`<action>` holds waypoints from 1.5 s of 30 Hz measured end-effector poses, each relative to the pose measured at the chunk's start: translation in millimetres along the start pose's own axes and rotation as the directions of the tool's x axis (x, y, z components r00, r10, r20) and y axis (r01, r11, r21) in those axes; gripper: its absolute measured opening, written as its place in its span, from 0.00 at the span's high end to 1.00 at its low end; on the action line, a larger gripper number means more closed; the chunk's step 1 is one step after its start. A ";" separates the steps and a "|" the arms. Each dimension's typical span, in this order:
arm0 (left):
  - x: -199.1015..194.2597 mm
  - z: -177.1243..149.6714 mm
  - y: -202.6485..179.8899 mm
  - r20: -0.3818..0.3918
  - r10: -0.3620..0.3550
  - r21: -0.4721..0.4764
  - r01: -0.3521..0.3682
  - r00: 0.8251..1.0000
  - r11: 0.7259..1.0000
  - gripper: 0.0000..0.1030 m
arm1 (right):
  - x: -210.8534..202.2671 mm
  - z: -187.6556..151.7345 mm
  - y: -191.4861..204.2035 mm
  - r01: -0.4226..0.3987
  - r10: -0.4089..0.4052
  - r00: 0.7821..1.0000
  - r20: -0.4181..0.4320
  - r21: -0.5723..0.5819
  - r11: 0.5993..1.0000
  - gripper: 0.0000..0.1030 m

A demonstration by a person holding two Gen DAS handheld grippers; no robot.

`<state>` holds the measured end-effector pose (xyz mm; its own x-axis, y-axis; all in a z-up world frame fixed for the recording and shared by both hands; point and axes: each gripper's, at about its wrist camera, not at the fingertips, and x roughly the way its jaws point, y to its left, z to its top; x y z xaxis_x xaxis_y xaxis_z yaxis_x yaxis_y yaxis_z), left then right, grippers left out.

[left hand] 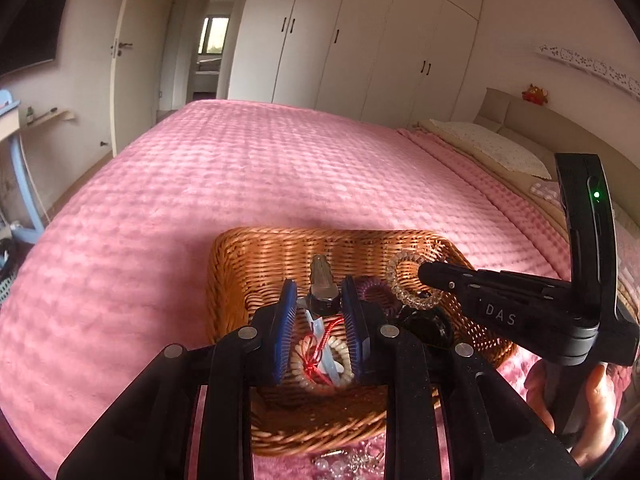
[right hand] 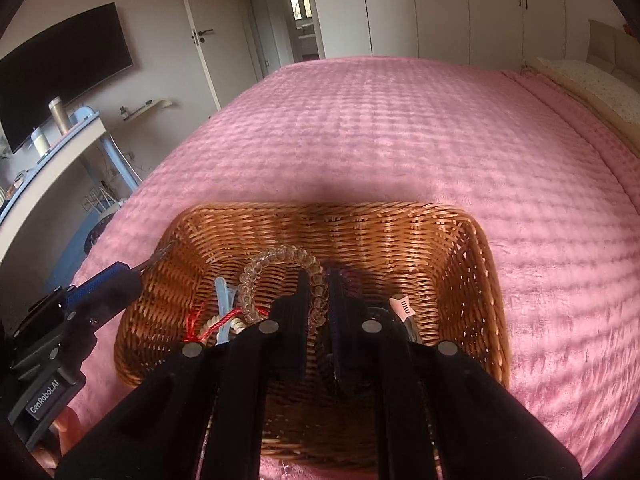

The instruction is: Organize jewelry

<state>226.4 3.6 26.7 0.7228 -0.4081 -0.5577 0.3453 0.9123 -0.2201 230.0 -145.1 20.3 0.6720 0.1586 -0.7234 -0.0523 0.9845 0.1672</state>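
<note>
Jewelry is being put into a basket on a pink bed.

A clear coil band [right hand: 280,276] is pinched in the right claw [right hand: 318,300]; a small clip [left hand: 322,286] is pinched in the left claw [left hand: 318,300], both over the basket [right hand: 360,232]. Several pieces are already inside. At 6 o'clock, beads [left hand: 340,466] are left on the bed [right hand: 400,128]. At 12 o'clock, white closets [left hand: 360,40] are seen.

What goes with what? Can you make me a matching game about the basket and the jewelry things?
Things:
1. clear spiral hair tie
2. red cord
3. wicker basket
4. silvery clip

Places:
a. on the pink bedspread
b. lying inside the basket
c. pinched by the right gripper
d. between the left gripper fingers

Pairs: 1-c, 2-b, 3-a, 4-d
</note>
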 end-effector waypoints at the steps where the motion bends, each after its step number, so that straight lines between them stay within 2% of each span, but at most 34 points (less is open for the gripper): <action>1: 5.4 -0.8 2.0 -0.006 -0.003 -0.004 0.003 1.000 1.000 0.79 | 8.6 0.0 1.0 0.001 -0.001 1.000 -0.021 -0.005 1.000 0.92; 7: 26.5 -8.5 4.8 -0.047 0.016 0.022 -0.015 0.999 1.000 0.79 | 38.0 1.0 5.2 0.006 -0.007 0.995 -0.099 -0.010 1.000 0.92; 9: 29.1 -11.1 4.6 -0.060 0.012 0.024 -0.010 0.998 1.000 0.79 | 42.2 0.6 2.6 -0.011 0.013 0.993 -0.117 0.014 1.000 0.92; 14: 30.7 -13.4 7.8 -0.074 -0.001 0.021 0.003 0.997 1.000 0.79 | 42.8 -0.2 -1.1 -0.018 0.023 0.992 -0.123 0.039 0.999 0.91; 16: 26.6 -13.1 8.0 -0.073 -0.015 0.013 0.016 0.997 1.000 0.71 | 39.4 0.1 -4.3 -0.034 0.041 0.992 -0.121 0.056 0.998 0.90; 17: 23.7 -12.6 7.7 -0.065 -0.021 0.011 0.021 0.998 1.000 0.70 | 36.5 -0.1 -5.4 -0.040 0.047 0.992 -0.117 0.061 0.997 0.86; 20: 11.9 -11.1 5.8 -0.049 -0.028 0.006 0.028 0.998 1.000 0.62 | 24.5 -2.0 -6.4 -0.046 0.051 0.994 -0.097 0.060 0.997 0.76; 25: -21.2 -10.8 0.8 -0.001 -0.047 0.005 0.047 0.999 0.999 0.59 | -11.0 -14.5 -4.9 -0.077 0.082 0.995 -0.059 0.069 0.995 0.76; 33: -87.0 -27.9 -7.4 0.061 -0.072 0.020 0.071 0.996 0.997 0.57 | -83.4 -43.9 13.9 -0.116 0.116 0.993 0.022 -0.006 0.993 0.76; 39: -107.0 -55.8 -8.5 0.026 -0.050 0.034 0.050 0.998 0.998 0.57 | -104.0 -81.2 24.1 -0.145 0.147 0.989 0.036 -0.039 0.989 0.76; 45: -92.3 -93.3 1.8 -0.074 -0.040 0.006 0.040 0.996 0.999 0.57 | -79.7 -115.5 28.1 -0.156 0.156 0.988 -0.009 -0.066 0.986 0.76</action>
<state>104.5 46.1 3.2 0.6618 -0.4406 -0.6065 0.3776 0.8948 -0.2381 89.6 -121.5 5.3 0.6491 0.3106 -0.6944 -0.2047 0.9505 0.2337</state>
